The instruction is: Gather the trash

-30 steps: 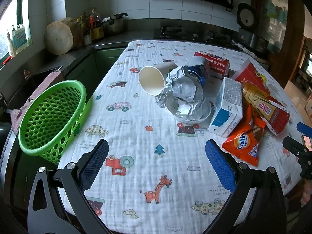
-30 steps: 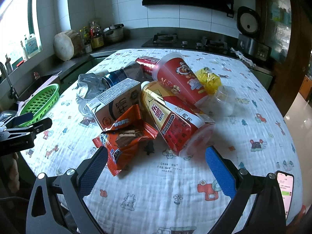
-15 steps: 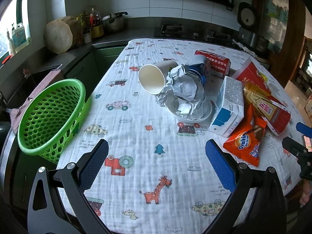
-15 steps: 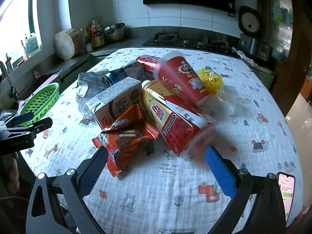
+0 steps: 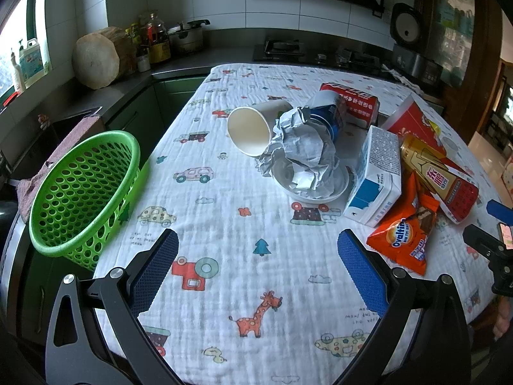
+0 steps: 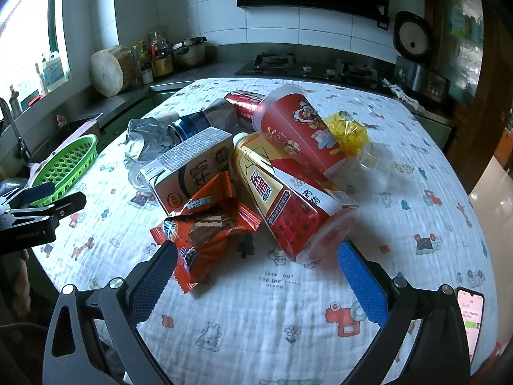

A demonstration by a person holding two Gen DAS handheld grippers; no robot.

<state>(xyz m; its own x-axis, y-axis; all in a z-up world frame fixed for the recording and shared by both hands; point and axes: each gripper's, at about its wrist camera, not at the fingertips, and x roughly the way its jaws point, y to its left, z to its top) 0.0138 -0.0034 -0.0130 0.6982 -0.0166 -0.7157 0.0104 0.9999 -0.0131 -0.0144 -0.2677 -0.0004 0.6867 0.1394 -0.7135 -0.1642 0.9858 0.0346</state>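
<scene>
A heap of trash lies mid-table: a white paper cup (image 5: 248, 130) on its side, crumpled paper (image 5: 303, 152) in a shallow dish, a milk carton (image 5: 376, 178), an orange Ovaltine wrapper (image 5: 402, 237) and red cups (image 6: 295, 199). A green perforated basket (image 5: 80, 189) sits tilted at the table's left edge. My left gripper (image 5: 258, 271) is open over bare cloth, short of the heap, nothing between its fingers. My right gripper (image 6: 256, 280) is open just in front of the orange wrapper (image 6: 208, 227) and the lying red cup, holding nothing.
A phone (image 6: 469, 319) lies at the near right table edge. A yellow wrapper (image 6: 348, 133) and a clear plastic cup (image 6: 372, 168) lie behind the red cups. The kitchen counter with a chopping block (image 5: 96, 59), bottles and a stove runs behind the table.
Both grippers have eased slightly forward toward the heap; both stay open. The trash and the basket have not moved.
</scene>
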